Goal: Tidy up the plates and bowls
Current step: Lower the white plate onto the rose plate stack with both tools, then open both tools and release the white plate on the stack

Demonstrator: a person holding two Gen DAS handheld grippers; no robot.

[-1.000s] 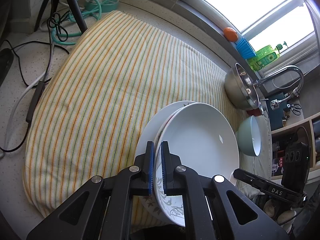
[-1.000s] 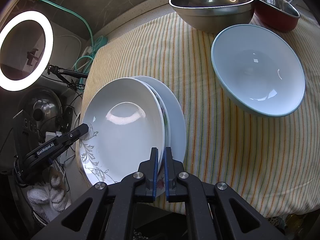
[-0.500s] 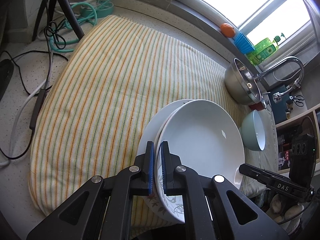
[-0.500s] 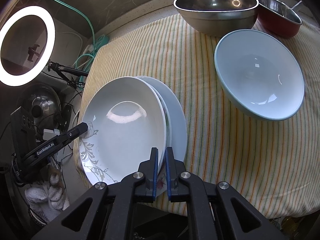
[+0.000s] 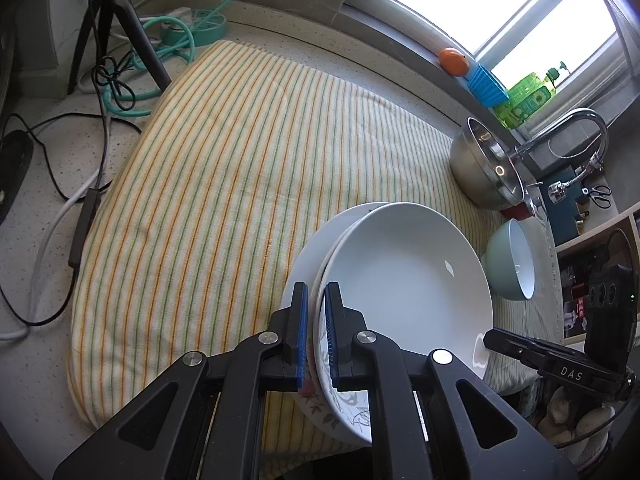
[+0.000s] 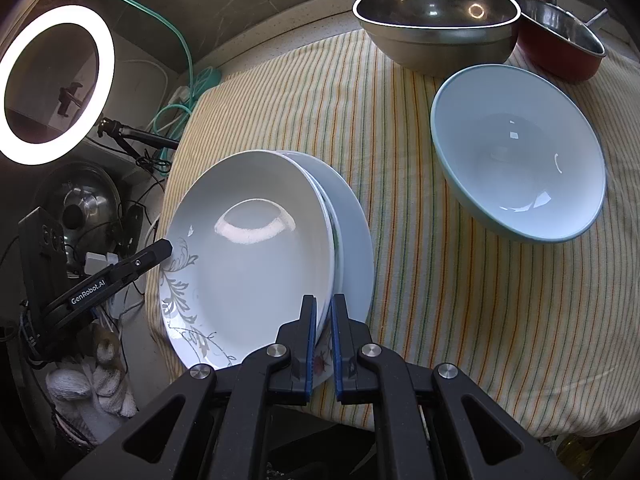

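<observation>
A stack of white plates sits at the front edge of the striped cloth [image 5: 220, 180]. The top plate [image 5: 400, 280] [image 6: 248, 248] is deep, with a grey vine pattern. Under it lie a flowered plate [image 6: 321, 360] and a wider plain plate [image 6: 356, 240]. My left gripper [image 5: 314, 290] clamps the stack's upper rim on the left side, and its jaws are opening slightly. My right gripper [image 6: 323, 300] is shut on the same rim at the near right. Each gripper's tip shows in the other's view, the left gripper [image 6: 162, 248] and the right gripper [image 5: 490, 338]. A pale blue bowl [image 6: 516, 168] [image 5: 516, 264] stands apart to the right.
A steel bowl [image 6: 436, 20] and a red pot [image 6: 560, 52] stand at the back right by the faucet [image 5: 580, 120]. A tripod [image 5: 136, 40], cables [image 5: 40, 240] and a lit ring light [image 6: 60, 10] are to the left of the cloth.
The left wrist view has rolled a little. Both grippers stay on the plate rim, and the stack keeps its place on the cloth.
</observation>
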